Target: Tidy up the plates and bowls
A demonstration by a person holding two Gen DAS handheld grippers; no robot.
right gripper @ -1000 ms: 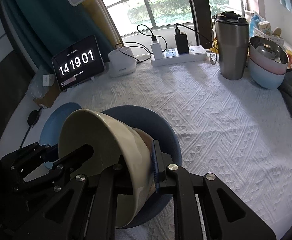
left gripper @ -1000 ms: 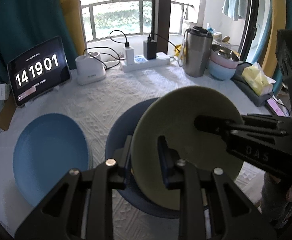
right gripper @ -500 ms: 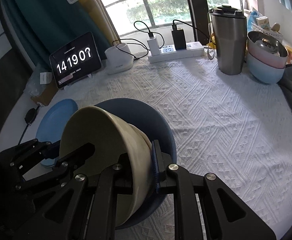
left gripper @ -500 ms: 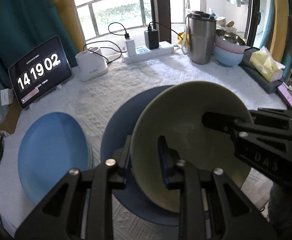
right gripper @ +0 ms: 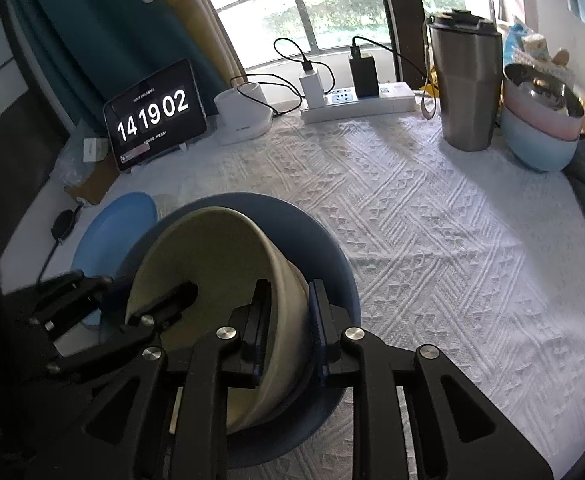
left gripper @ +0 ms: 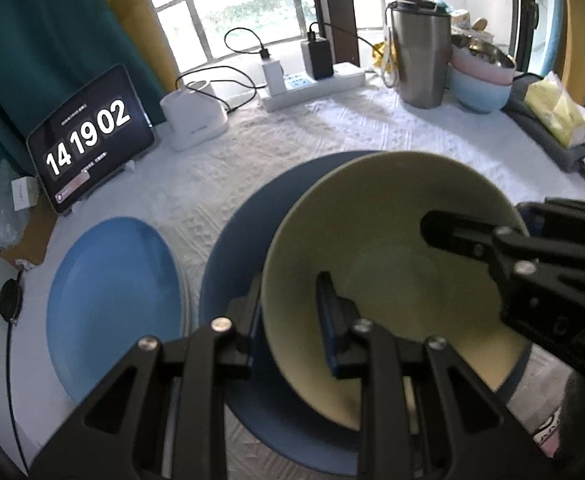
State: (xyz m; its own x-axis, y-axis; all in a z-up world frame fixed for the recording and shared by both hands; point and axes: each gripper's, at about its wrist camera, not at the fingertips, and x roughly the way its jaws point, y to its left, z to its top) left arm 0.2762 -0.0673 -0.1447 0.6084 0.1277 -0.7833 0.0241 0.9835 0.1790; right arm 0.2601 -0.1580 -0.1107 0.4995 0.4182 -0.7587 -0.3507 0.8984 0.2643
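- Bowl (left gripper: 392, 248), olive green, is sitting tilted inside the dark blue plate (left gripper: 232, 248) on the table (right gripper: 432, 240), its mouth leaning toward the left hand-held gripper (left gripper: 288, 304); being round, it has no long axis to speak of.
- Left hand-held gripper is clamping the bowl's near rim, one finger inside and one outside the wall.
- Right hand-held gripper (right gripper: 290, 320) is straddling the opposite wall, and its jaws are opening; the blue pad (right gripper: 316, 320) on the outer side is standing just off the bowl, with the rim between the fingers.
- Light blue plate (left gripper: 112, 300) is lying flat on the table just beside the dark blue one.
- Stacked pink and blue bowls (right gripper: 540, 136), steel tumbler (right gripper: 468, 84), power strip (right gripper: 356, 104) and clock tablet (right gripper: 154, 116) are standing along the far edge.
- Left view is showing the bowl's hollow and a yellow tissue pack (left gripper: 556, 112); right view is showing the bowl's outer wall instead.
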